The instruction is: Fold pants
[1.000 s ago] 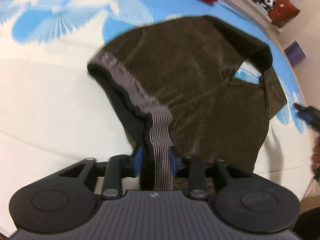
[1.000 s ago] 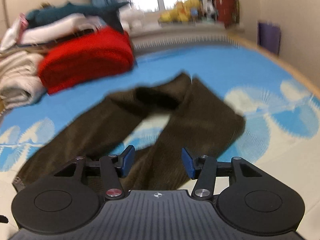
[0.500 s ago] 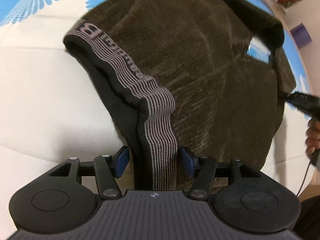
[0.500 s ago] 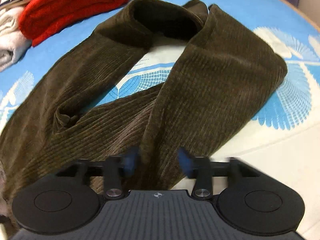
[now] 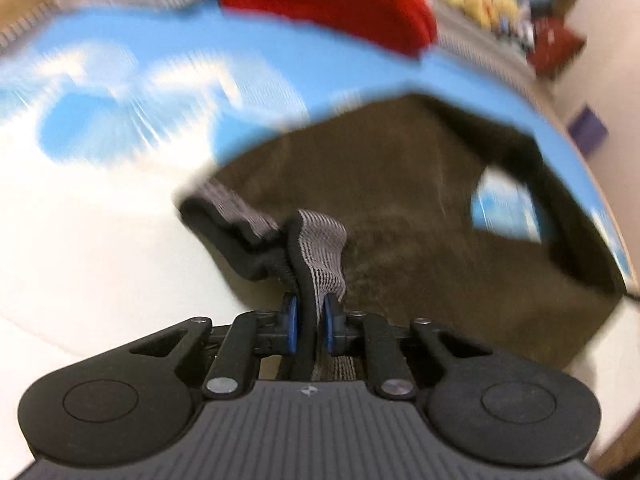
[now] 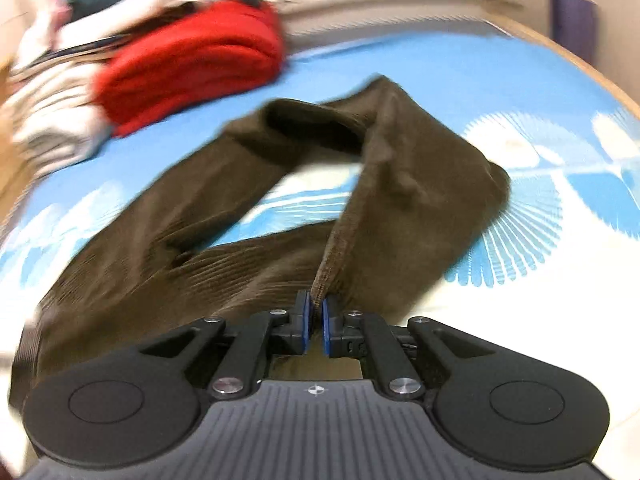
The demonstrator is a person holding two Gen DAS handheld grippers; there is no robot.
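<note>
Dark brown corduroy pants (image 5: 420, 208) lie on a blue and white bed sheet (image 5: 100, 248). In the left wrist view the grey striped waistband (image 5: 322, 248) rises bunched from the sheet. My left gripper (image 5: 308, 312) is closing on that waistband, and its blue pads press the band from both sides. In the right wrist view the pants (image 6: 400, 184) spread out with both legs bent into a loop. The edge of a pant leg (image 6: 332, 264) is pulled up into my right gripper (image 6: 315, 308), whose jaws are closing tight on the cloth.
A folded red garment (image 6: 192, 68) lies at the far side of the bed beside a pile of light clothes (image 6: 52, 120). The red garment (image 5: 328, 4) also shows in the left wrist view. A purple box (image 5: 588, 130) stands past the bed's wooden edge.
Both grippers went from open to closed on the pants. The left one took the waistband and lifted it; the right one took the pant leg's edge and drew back from the cloth.
</note>
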